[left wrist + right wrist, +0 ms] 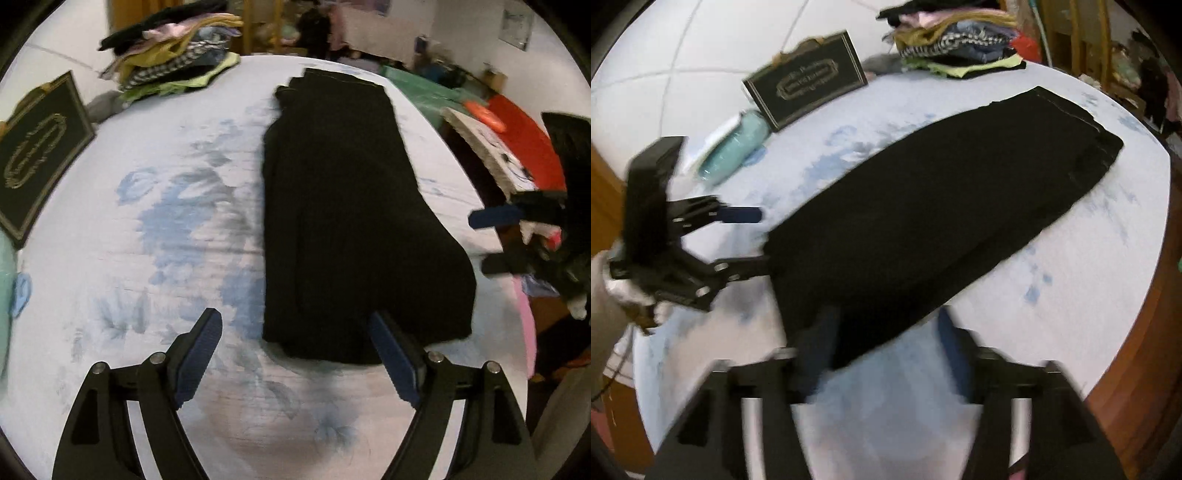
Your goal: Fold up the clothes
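Observation:
A black garment (pixel 343 221), folded into a long strip, lies flat on the white table (pixel 147 221) with its blue flower print. It also shows in the right wrist view (pixel 942 214). My left gripper (pixel 295 325) is open and empty, hovering over the garment's near left corner. It shows from the side in the right wrist view (pixel 753 236), jaws apart at the garment's edge. My right gripper (pixel 886 325) is open and empty over the garment's near end, blurred by motion. It shows in the left wrist view (pixel 484 240) at the right edge.
A stack of folded clothes (pixel 173 55) sits at the far side of the table, also in the right wrist view (pixel 960 40). A black framed box (pixel 37 155) and a mint-green roll (pixel 738 151) stand by the left edge. Clutter fills the floor to the right.

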Demonstrator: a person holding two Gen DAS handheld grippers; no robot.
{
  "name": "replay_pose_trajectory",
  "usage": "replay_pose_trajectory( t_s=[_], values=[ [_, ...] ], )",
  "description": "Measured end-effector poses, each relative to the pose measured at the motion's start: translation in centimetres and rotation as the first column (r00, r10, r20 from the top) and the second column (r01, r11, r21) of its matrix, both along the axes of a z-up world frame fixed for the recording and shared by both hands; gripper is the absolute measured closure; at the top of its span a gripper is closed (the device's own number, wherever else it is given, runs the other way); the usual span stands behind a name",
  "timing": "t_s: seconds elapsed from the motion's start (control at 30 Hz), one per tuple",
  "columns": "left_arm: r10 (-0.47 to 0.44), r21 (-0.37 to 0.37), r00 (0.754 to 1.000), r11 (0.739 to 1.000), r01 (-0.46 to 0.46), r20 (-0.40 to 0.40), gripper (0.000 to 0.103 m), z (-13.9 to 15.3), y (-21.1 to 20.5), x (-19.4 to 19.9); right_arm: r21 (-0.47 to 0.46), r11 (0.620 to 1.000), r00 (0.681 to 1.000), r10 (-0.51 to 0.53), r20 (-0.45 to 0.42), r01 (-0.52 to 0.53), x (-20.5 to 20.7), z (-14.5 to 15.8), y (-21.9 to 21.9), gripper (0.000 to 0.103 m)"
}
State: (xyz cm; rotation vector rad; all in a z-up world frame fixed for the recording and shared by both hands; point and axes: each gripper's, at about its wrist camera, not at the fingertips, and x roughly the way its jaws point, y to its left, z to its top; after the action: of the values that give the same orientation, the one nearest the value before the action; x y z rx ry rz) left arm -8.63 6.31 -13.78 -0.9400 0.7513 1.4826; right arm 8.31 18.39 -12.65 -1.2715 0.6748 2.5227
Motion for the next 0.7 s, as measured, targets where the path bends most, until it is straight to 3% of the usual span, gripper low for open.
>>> replay_pose_trajectory(
  t_s=[0.23, 0.33, 0.5, 0.7],
  values=[
    [-0.048, 0.005, 0.999, 0.999, 0.048, 0.010, 0.019, -1.7, 0.3, 0.6, 0.005, 1.000, 0.999, -0.006, 0.038, 0.006, -1.1, -1.8, -4.5, 0.040],
    [-0.062, 0.019, 0.998, 0.998, 0.062, -0.014, 0.019, -2.1, 0.8, 1.0, 0.035, 0.999, 0.998, -0.028, 0.059, 0.026, -2.3, -2.7, -5.0, 0.042],
    [-0.099, 0.036, 0.995, 0.994, 0.100, -0.028, 0.019, -2.2, 1.2, 0.7, 0.106, 0.994, 0.997, -0.041, 0.069, 0.033, -3.6, -3.0, -5.3, 0.057],
    [-0.151, 0.025, 0.987, 0.988, 0.152, -0.049, 0.019, -1.5, 0.1, -0.6, 0.090, 0.995, 0.998, -0.038, 0.053, 0.033, -2.5, -2.6, -5.0, 0.056]
  ],
)
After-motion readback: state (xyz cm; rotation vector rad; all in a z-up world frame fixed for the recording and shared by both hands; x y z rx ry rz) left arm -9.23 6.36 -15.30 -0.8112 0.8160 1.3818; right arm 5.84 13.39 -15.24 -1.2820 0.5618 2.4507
